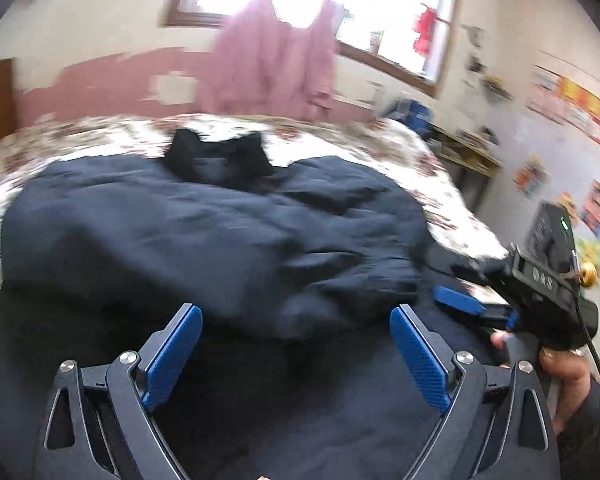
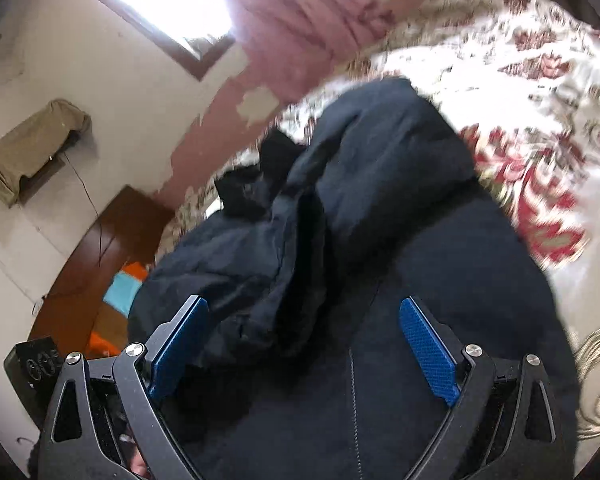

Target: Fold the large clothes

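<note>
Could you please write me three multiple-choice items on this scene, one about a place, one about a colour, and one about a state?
1. Where does the dark jacket lie?
A. on the flowered bedspread
B. on a chair
C. on the floor

2. What colour are the pads of the left gripper?
A. red
B. blue
C. green

3. How do the jaws of the right gripper stand?
A. shut on a sleeve
B. shut on nothing
C. open

Answers:
1 A, the bedspread shows all around the jacket.
2 B, both pads are blue.
3 C, the pads stand wide apart, pressing nothing.
</note>
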